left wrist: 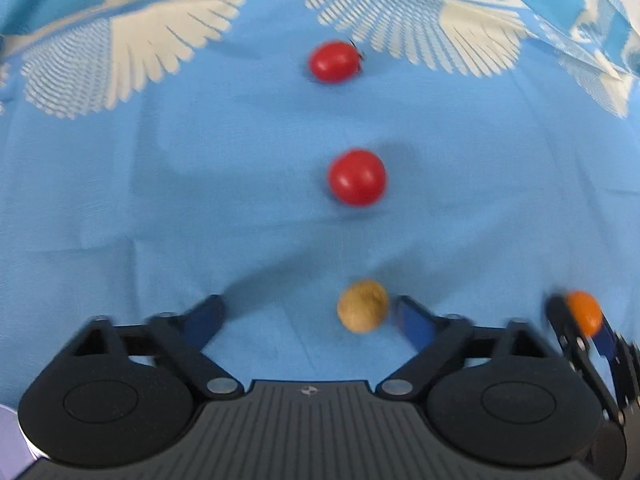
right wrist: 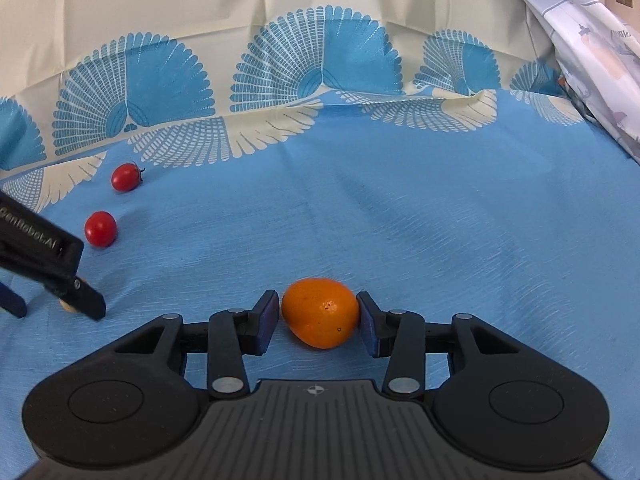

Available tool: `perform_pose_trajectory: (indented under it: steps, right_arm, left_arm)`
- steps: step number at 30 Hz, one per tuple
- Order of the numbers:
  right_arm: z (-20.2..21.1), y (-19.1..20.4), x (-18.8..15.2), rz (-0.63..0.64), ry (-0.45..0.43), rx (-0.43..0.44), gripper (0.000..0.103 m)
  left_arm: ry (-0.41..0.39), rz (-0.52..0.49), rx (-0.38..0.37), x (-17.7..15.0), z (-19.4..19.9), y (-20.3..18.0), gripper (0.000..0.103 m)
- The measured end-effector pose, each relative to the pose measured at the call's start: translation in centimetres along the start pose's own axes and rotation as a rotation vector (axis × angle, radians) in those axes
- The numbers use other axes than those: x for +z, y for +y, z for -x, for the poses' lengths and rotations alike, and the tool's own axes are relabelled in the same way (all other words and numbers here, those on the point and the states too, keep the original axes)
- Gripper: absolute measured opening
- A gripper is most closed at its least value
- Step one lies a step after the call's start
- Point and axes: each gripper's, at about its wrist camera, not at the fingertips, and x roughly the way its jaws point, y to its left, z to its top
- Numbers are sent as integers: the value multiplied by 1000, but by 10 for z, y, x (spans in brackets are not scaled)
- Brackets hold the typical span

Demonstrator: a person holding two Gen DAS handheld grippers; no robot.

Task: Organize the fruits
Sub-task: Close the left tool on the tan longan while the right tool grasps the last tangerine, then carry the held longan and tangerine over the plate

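In the left wrist view my left gripper (left wrist: 308,314) is open; a small tan fruit (left wrist: 362,306) lies on the blue cloth between its fingers, close to the right finger. Two red cherry tomatoes (left wrist: 357,177) (left wrist: 334,61) lie in a line beyond it. My right gripper (right wrist: 318,316) has its pads on both sides of an orange kumquat (right wrist: 321,312) that rests on the cloth. It also shows at the right edge of the left view (left wrist: 584,314). The right wrist view shows the tomatoes (right wrist: 100,229) (right wrist: 125,177) and the left gripper's fingers (right wrist: 86,300) at far left.
A blue cloth with cream fan patterns (right wrist: 400,208) covers the table and rises up behind. A crumpled printed plastic sheet (right wrist: 592,52) hangs at the right. A pale round object (left wrist: 10,436) shows at the lower left edge of the left view.
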Motion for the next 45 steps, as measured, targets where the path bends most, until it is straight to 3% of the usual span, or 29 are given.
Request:
perform_pose_trajectory:
  steps: [2,3,4,10,17,23,30,37,45]
  right_arm:
    - [0,1,0,3,-2,-3,45]
    - [1,0,-1,3,-4,-4,45]
    - [1,0,-1,-2,-6,-6,43]
    - [6,-1,-3,-31,-21,-33,41]
    - [39,3,5,-46,-73,-26,41]
    - [130,26,3,23,-144,117,41]
    - [229,60,-30,146,-60,289,41]
    - [309,97,-54,255,-28,434,41]
    - [374,124,-77,361,-60,500,41]
  left_arm:
    - [-16,3,2,2,7,2,53]
    - [-12,2,-3,3,10,2,30]
    - [2,7,-17,1,12,2,26]
    - [36,80,-65,-8,29,19,26]
    - [-31,58,-61,-52,96,30,27]
    - [-106,57,-31,-124,170,58,27]
    - [-129,111,47,-208,227,100,27]
    - [-133,176,81,-285,263,142,27]
    - [-191,259,72,-350,289,177,27]
